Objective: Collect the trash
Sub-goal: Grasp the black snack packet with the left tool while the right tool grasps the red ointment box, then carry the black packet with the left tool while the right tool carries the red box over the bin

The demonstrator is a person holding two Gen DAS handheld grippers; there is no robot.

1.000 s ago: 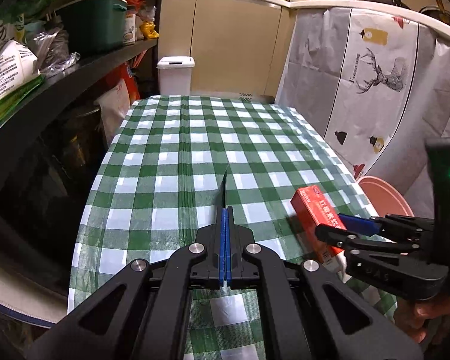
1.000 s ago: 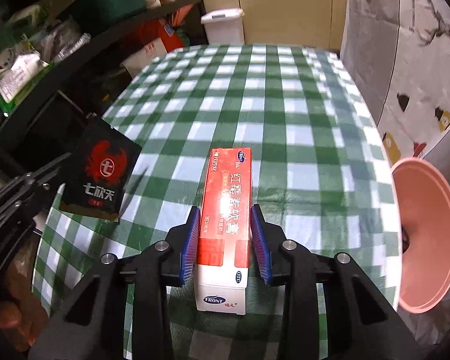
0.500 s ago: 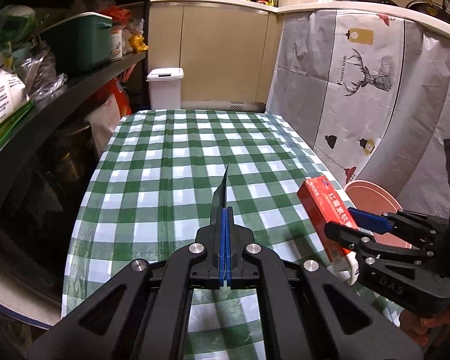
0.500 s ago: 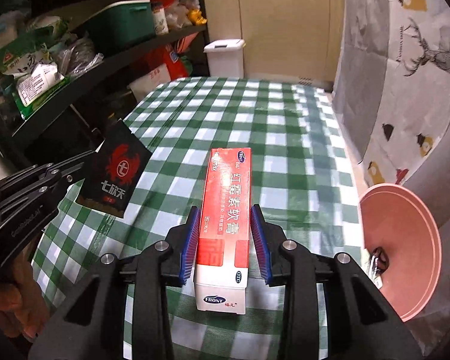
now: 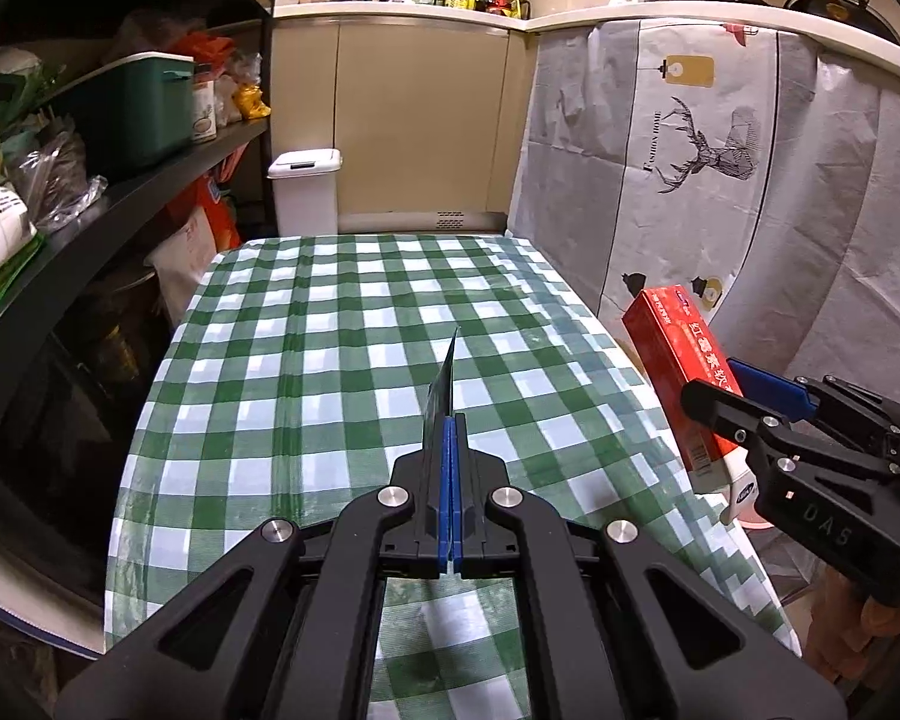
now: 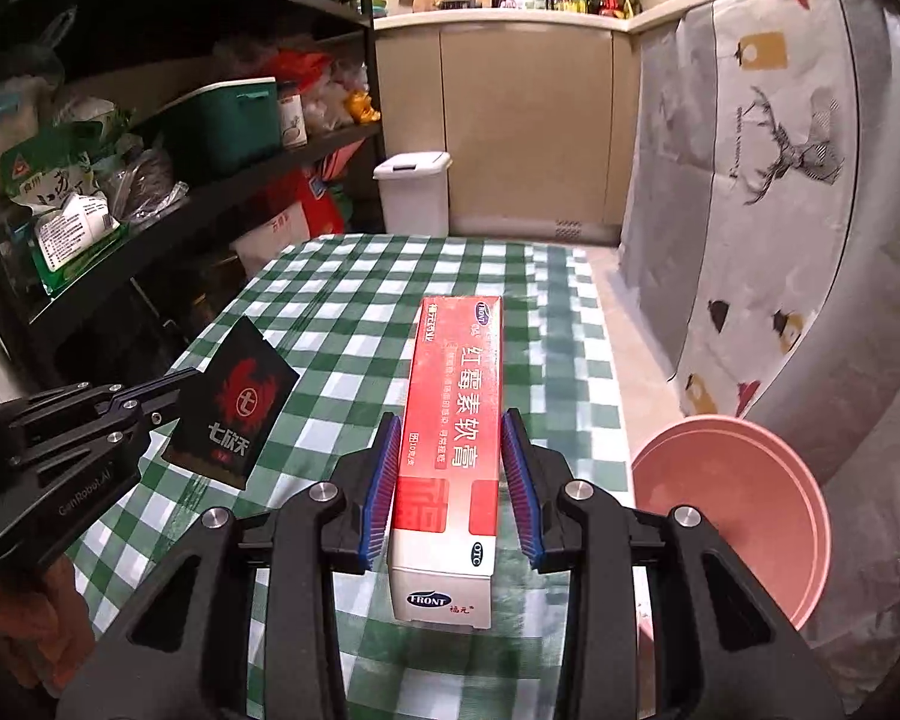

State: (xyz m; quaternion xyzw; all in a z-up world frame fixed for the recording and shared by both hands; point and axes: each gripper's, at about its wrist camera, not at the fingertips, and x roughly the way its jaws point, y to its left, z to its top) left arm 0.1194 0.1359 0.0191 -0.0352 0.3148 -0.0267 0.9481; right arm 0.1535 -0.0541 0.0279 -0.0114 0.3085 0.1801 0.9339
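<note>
Green-checked tablecloth table (image 5: 342, 360) is wide open ahead; black metal shelving (image 5: 120, 210) crowds its left edge, round pink plastic basin (image 6: 732, 510) sits off the right.

The tablecloth (image 5: 306, 360) is checked in green and white. The box (image 6: 456, 420) is red with white characters and a white end printed in blue. The packet (image 6: 234, 402) is black with a red crab-like emblem and white characters. Both grippers are black with blue pads (image 6: 384, 474). The basin (image 6: 744, 504) is pink. The bin (image 5: 305, 192) is white. The storage box (image 5: 132, 108) on the black shelf is dark green with a white lid. The grey curtain (image 5: 690, 138) carries a black deer drawing, a yellow tag and small dark figures.
</note>
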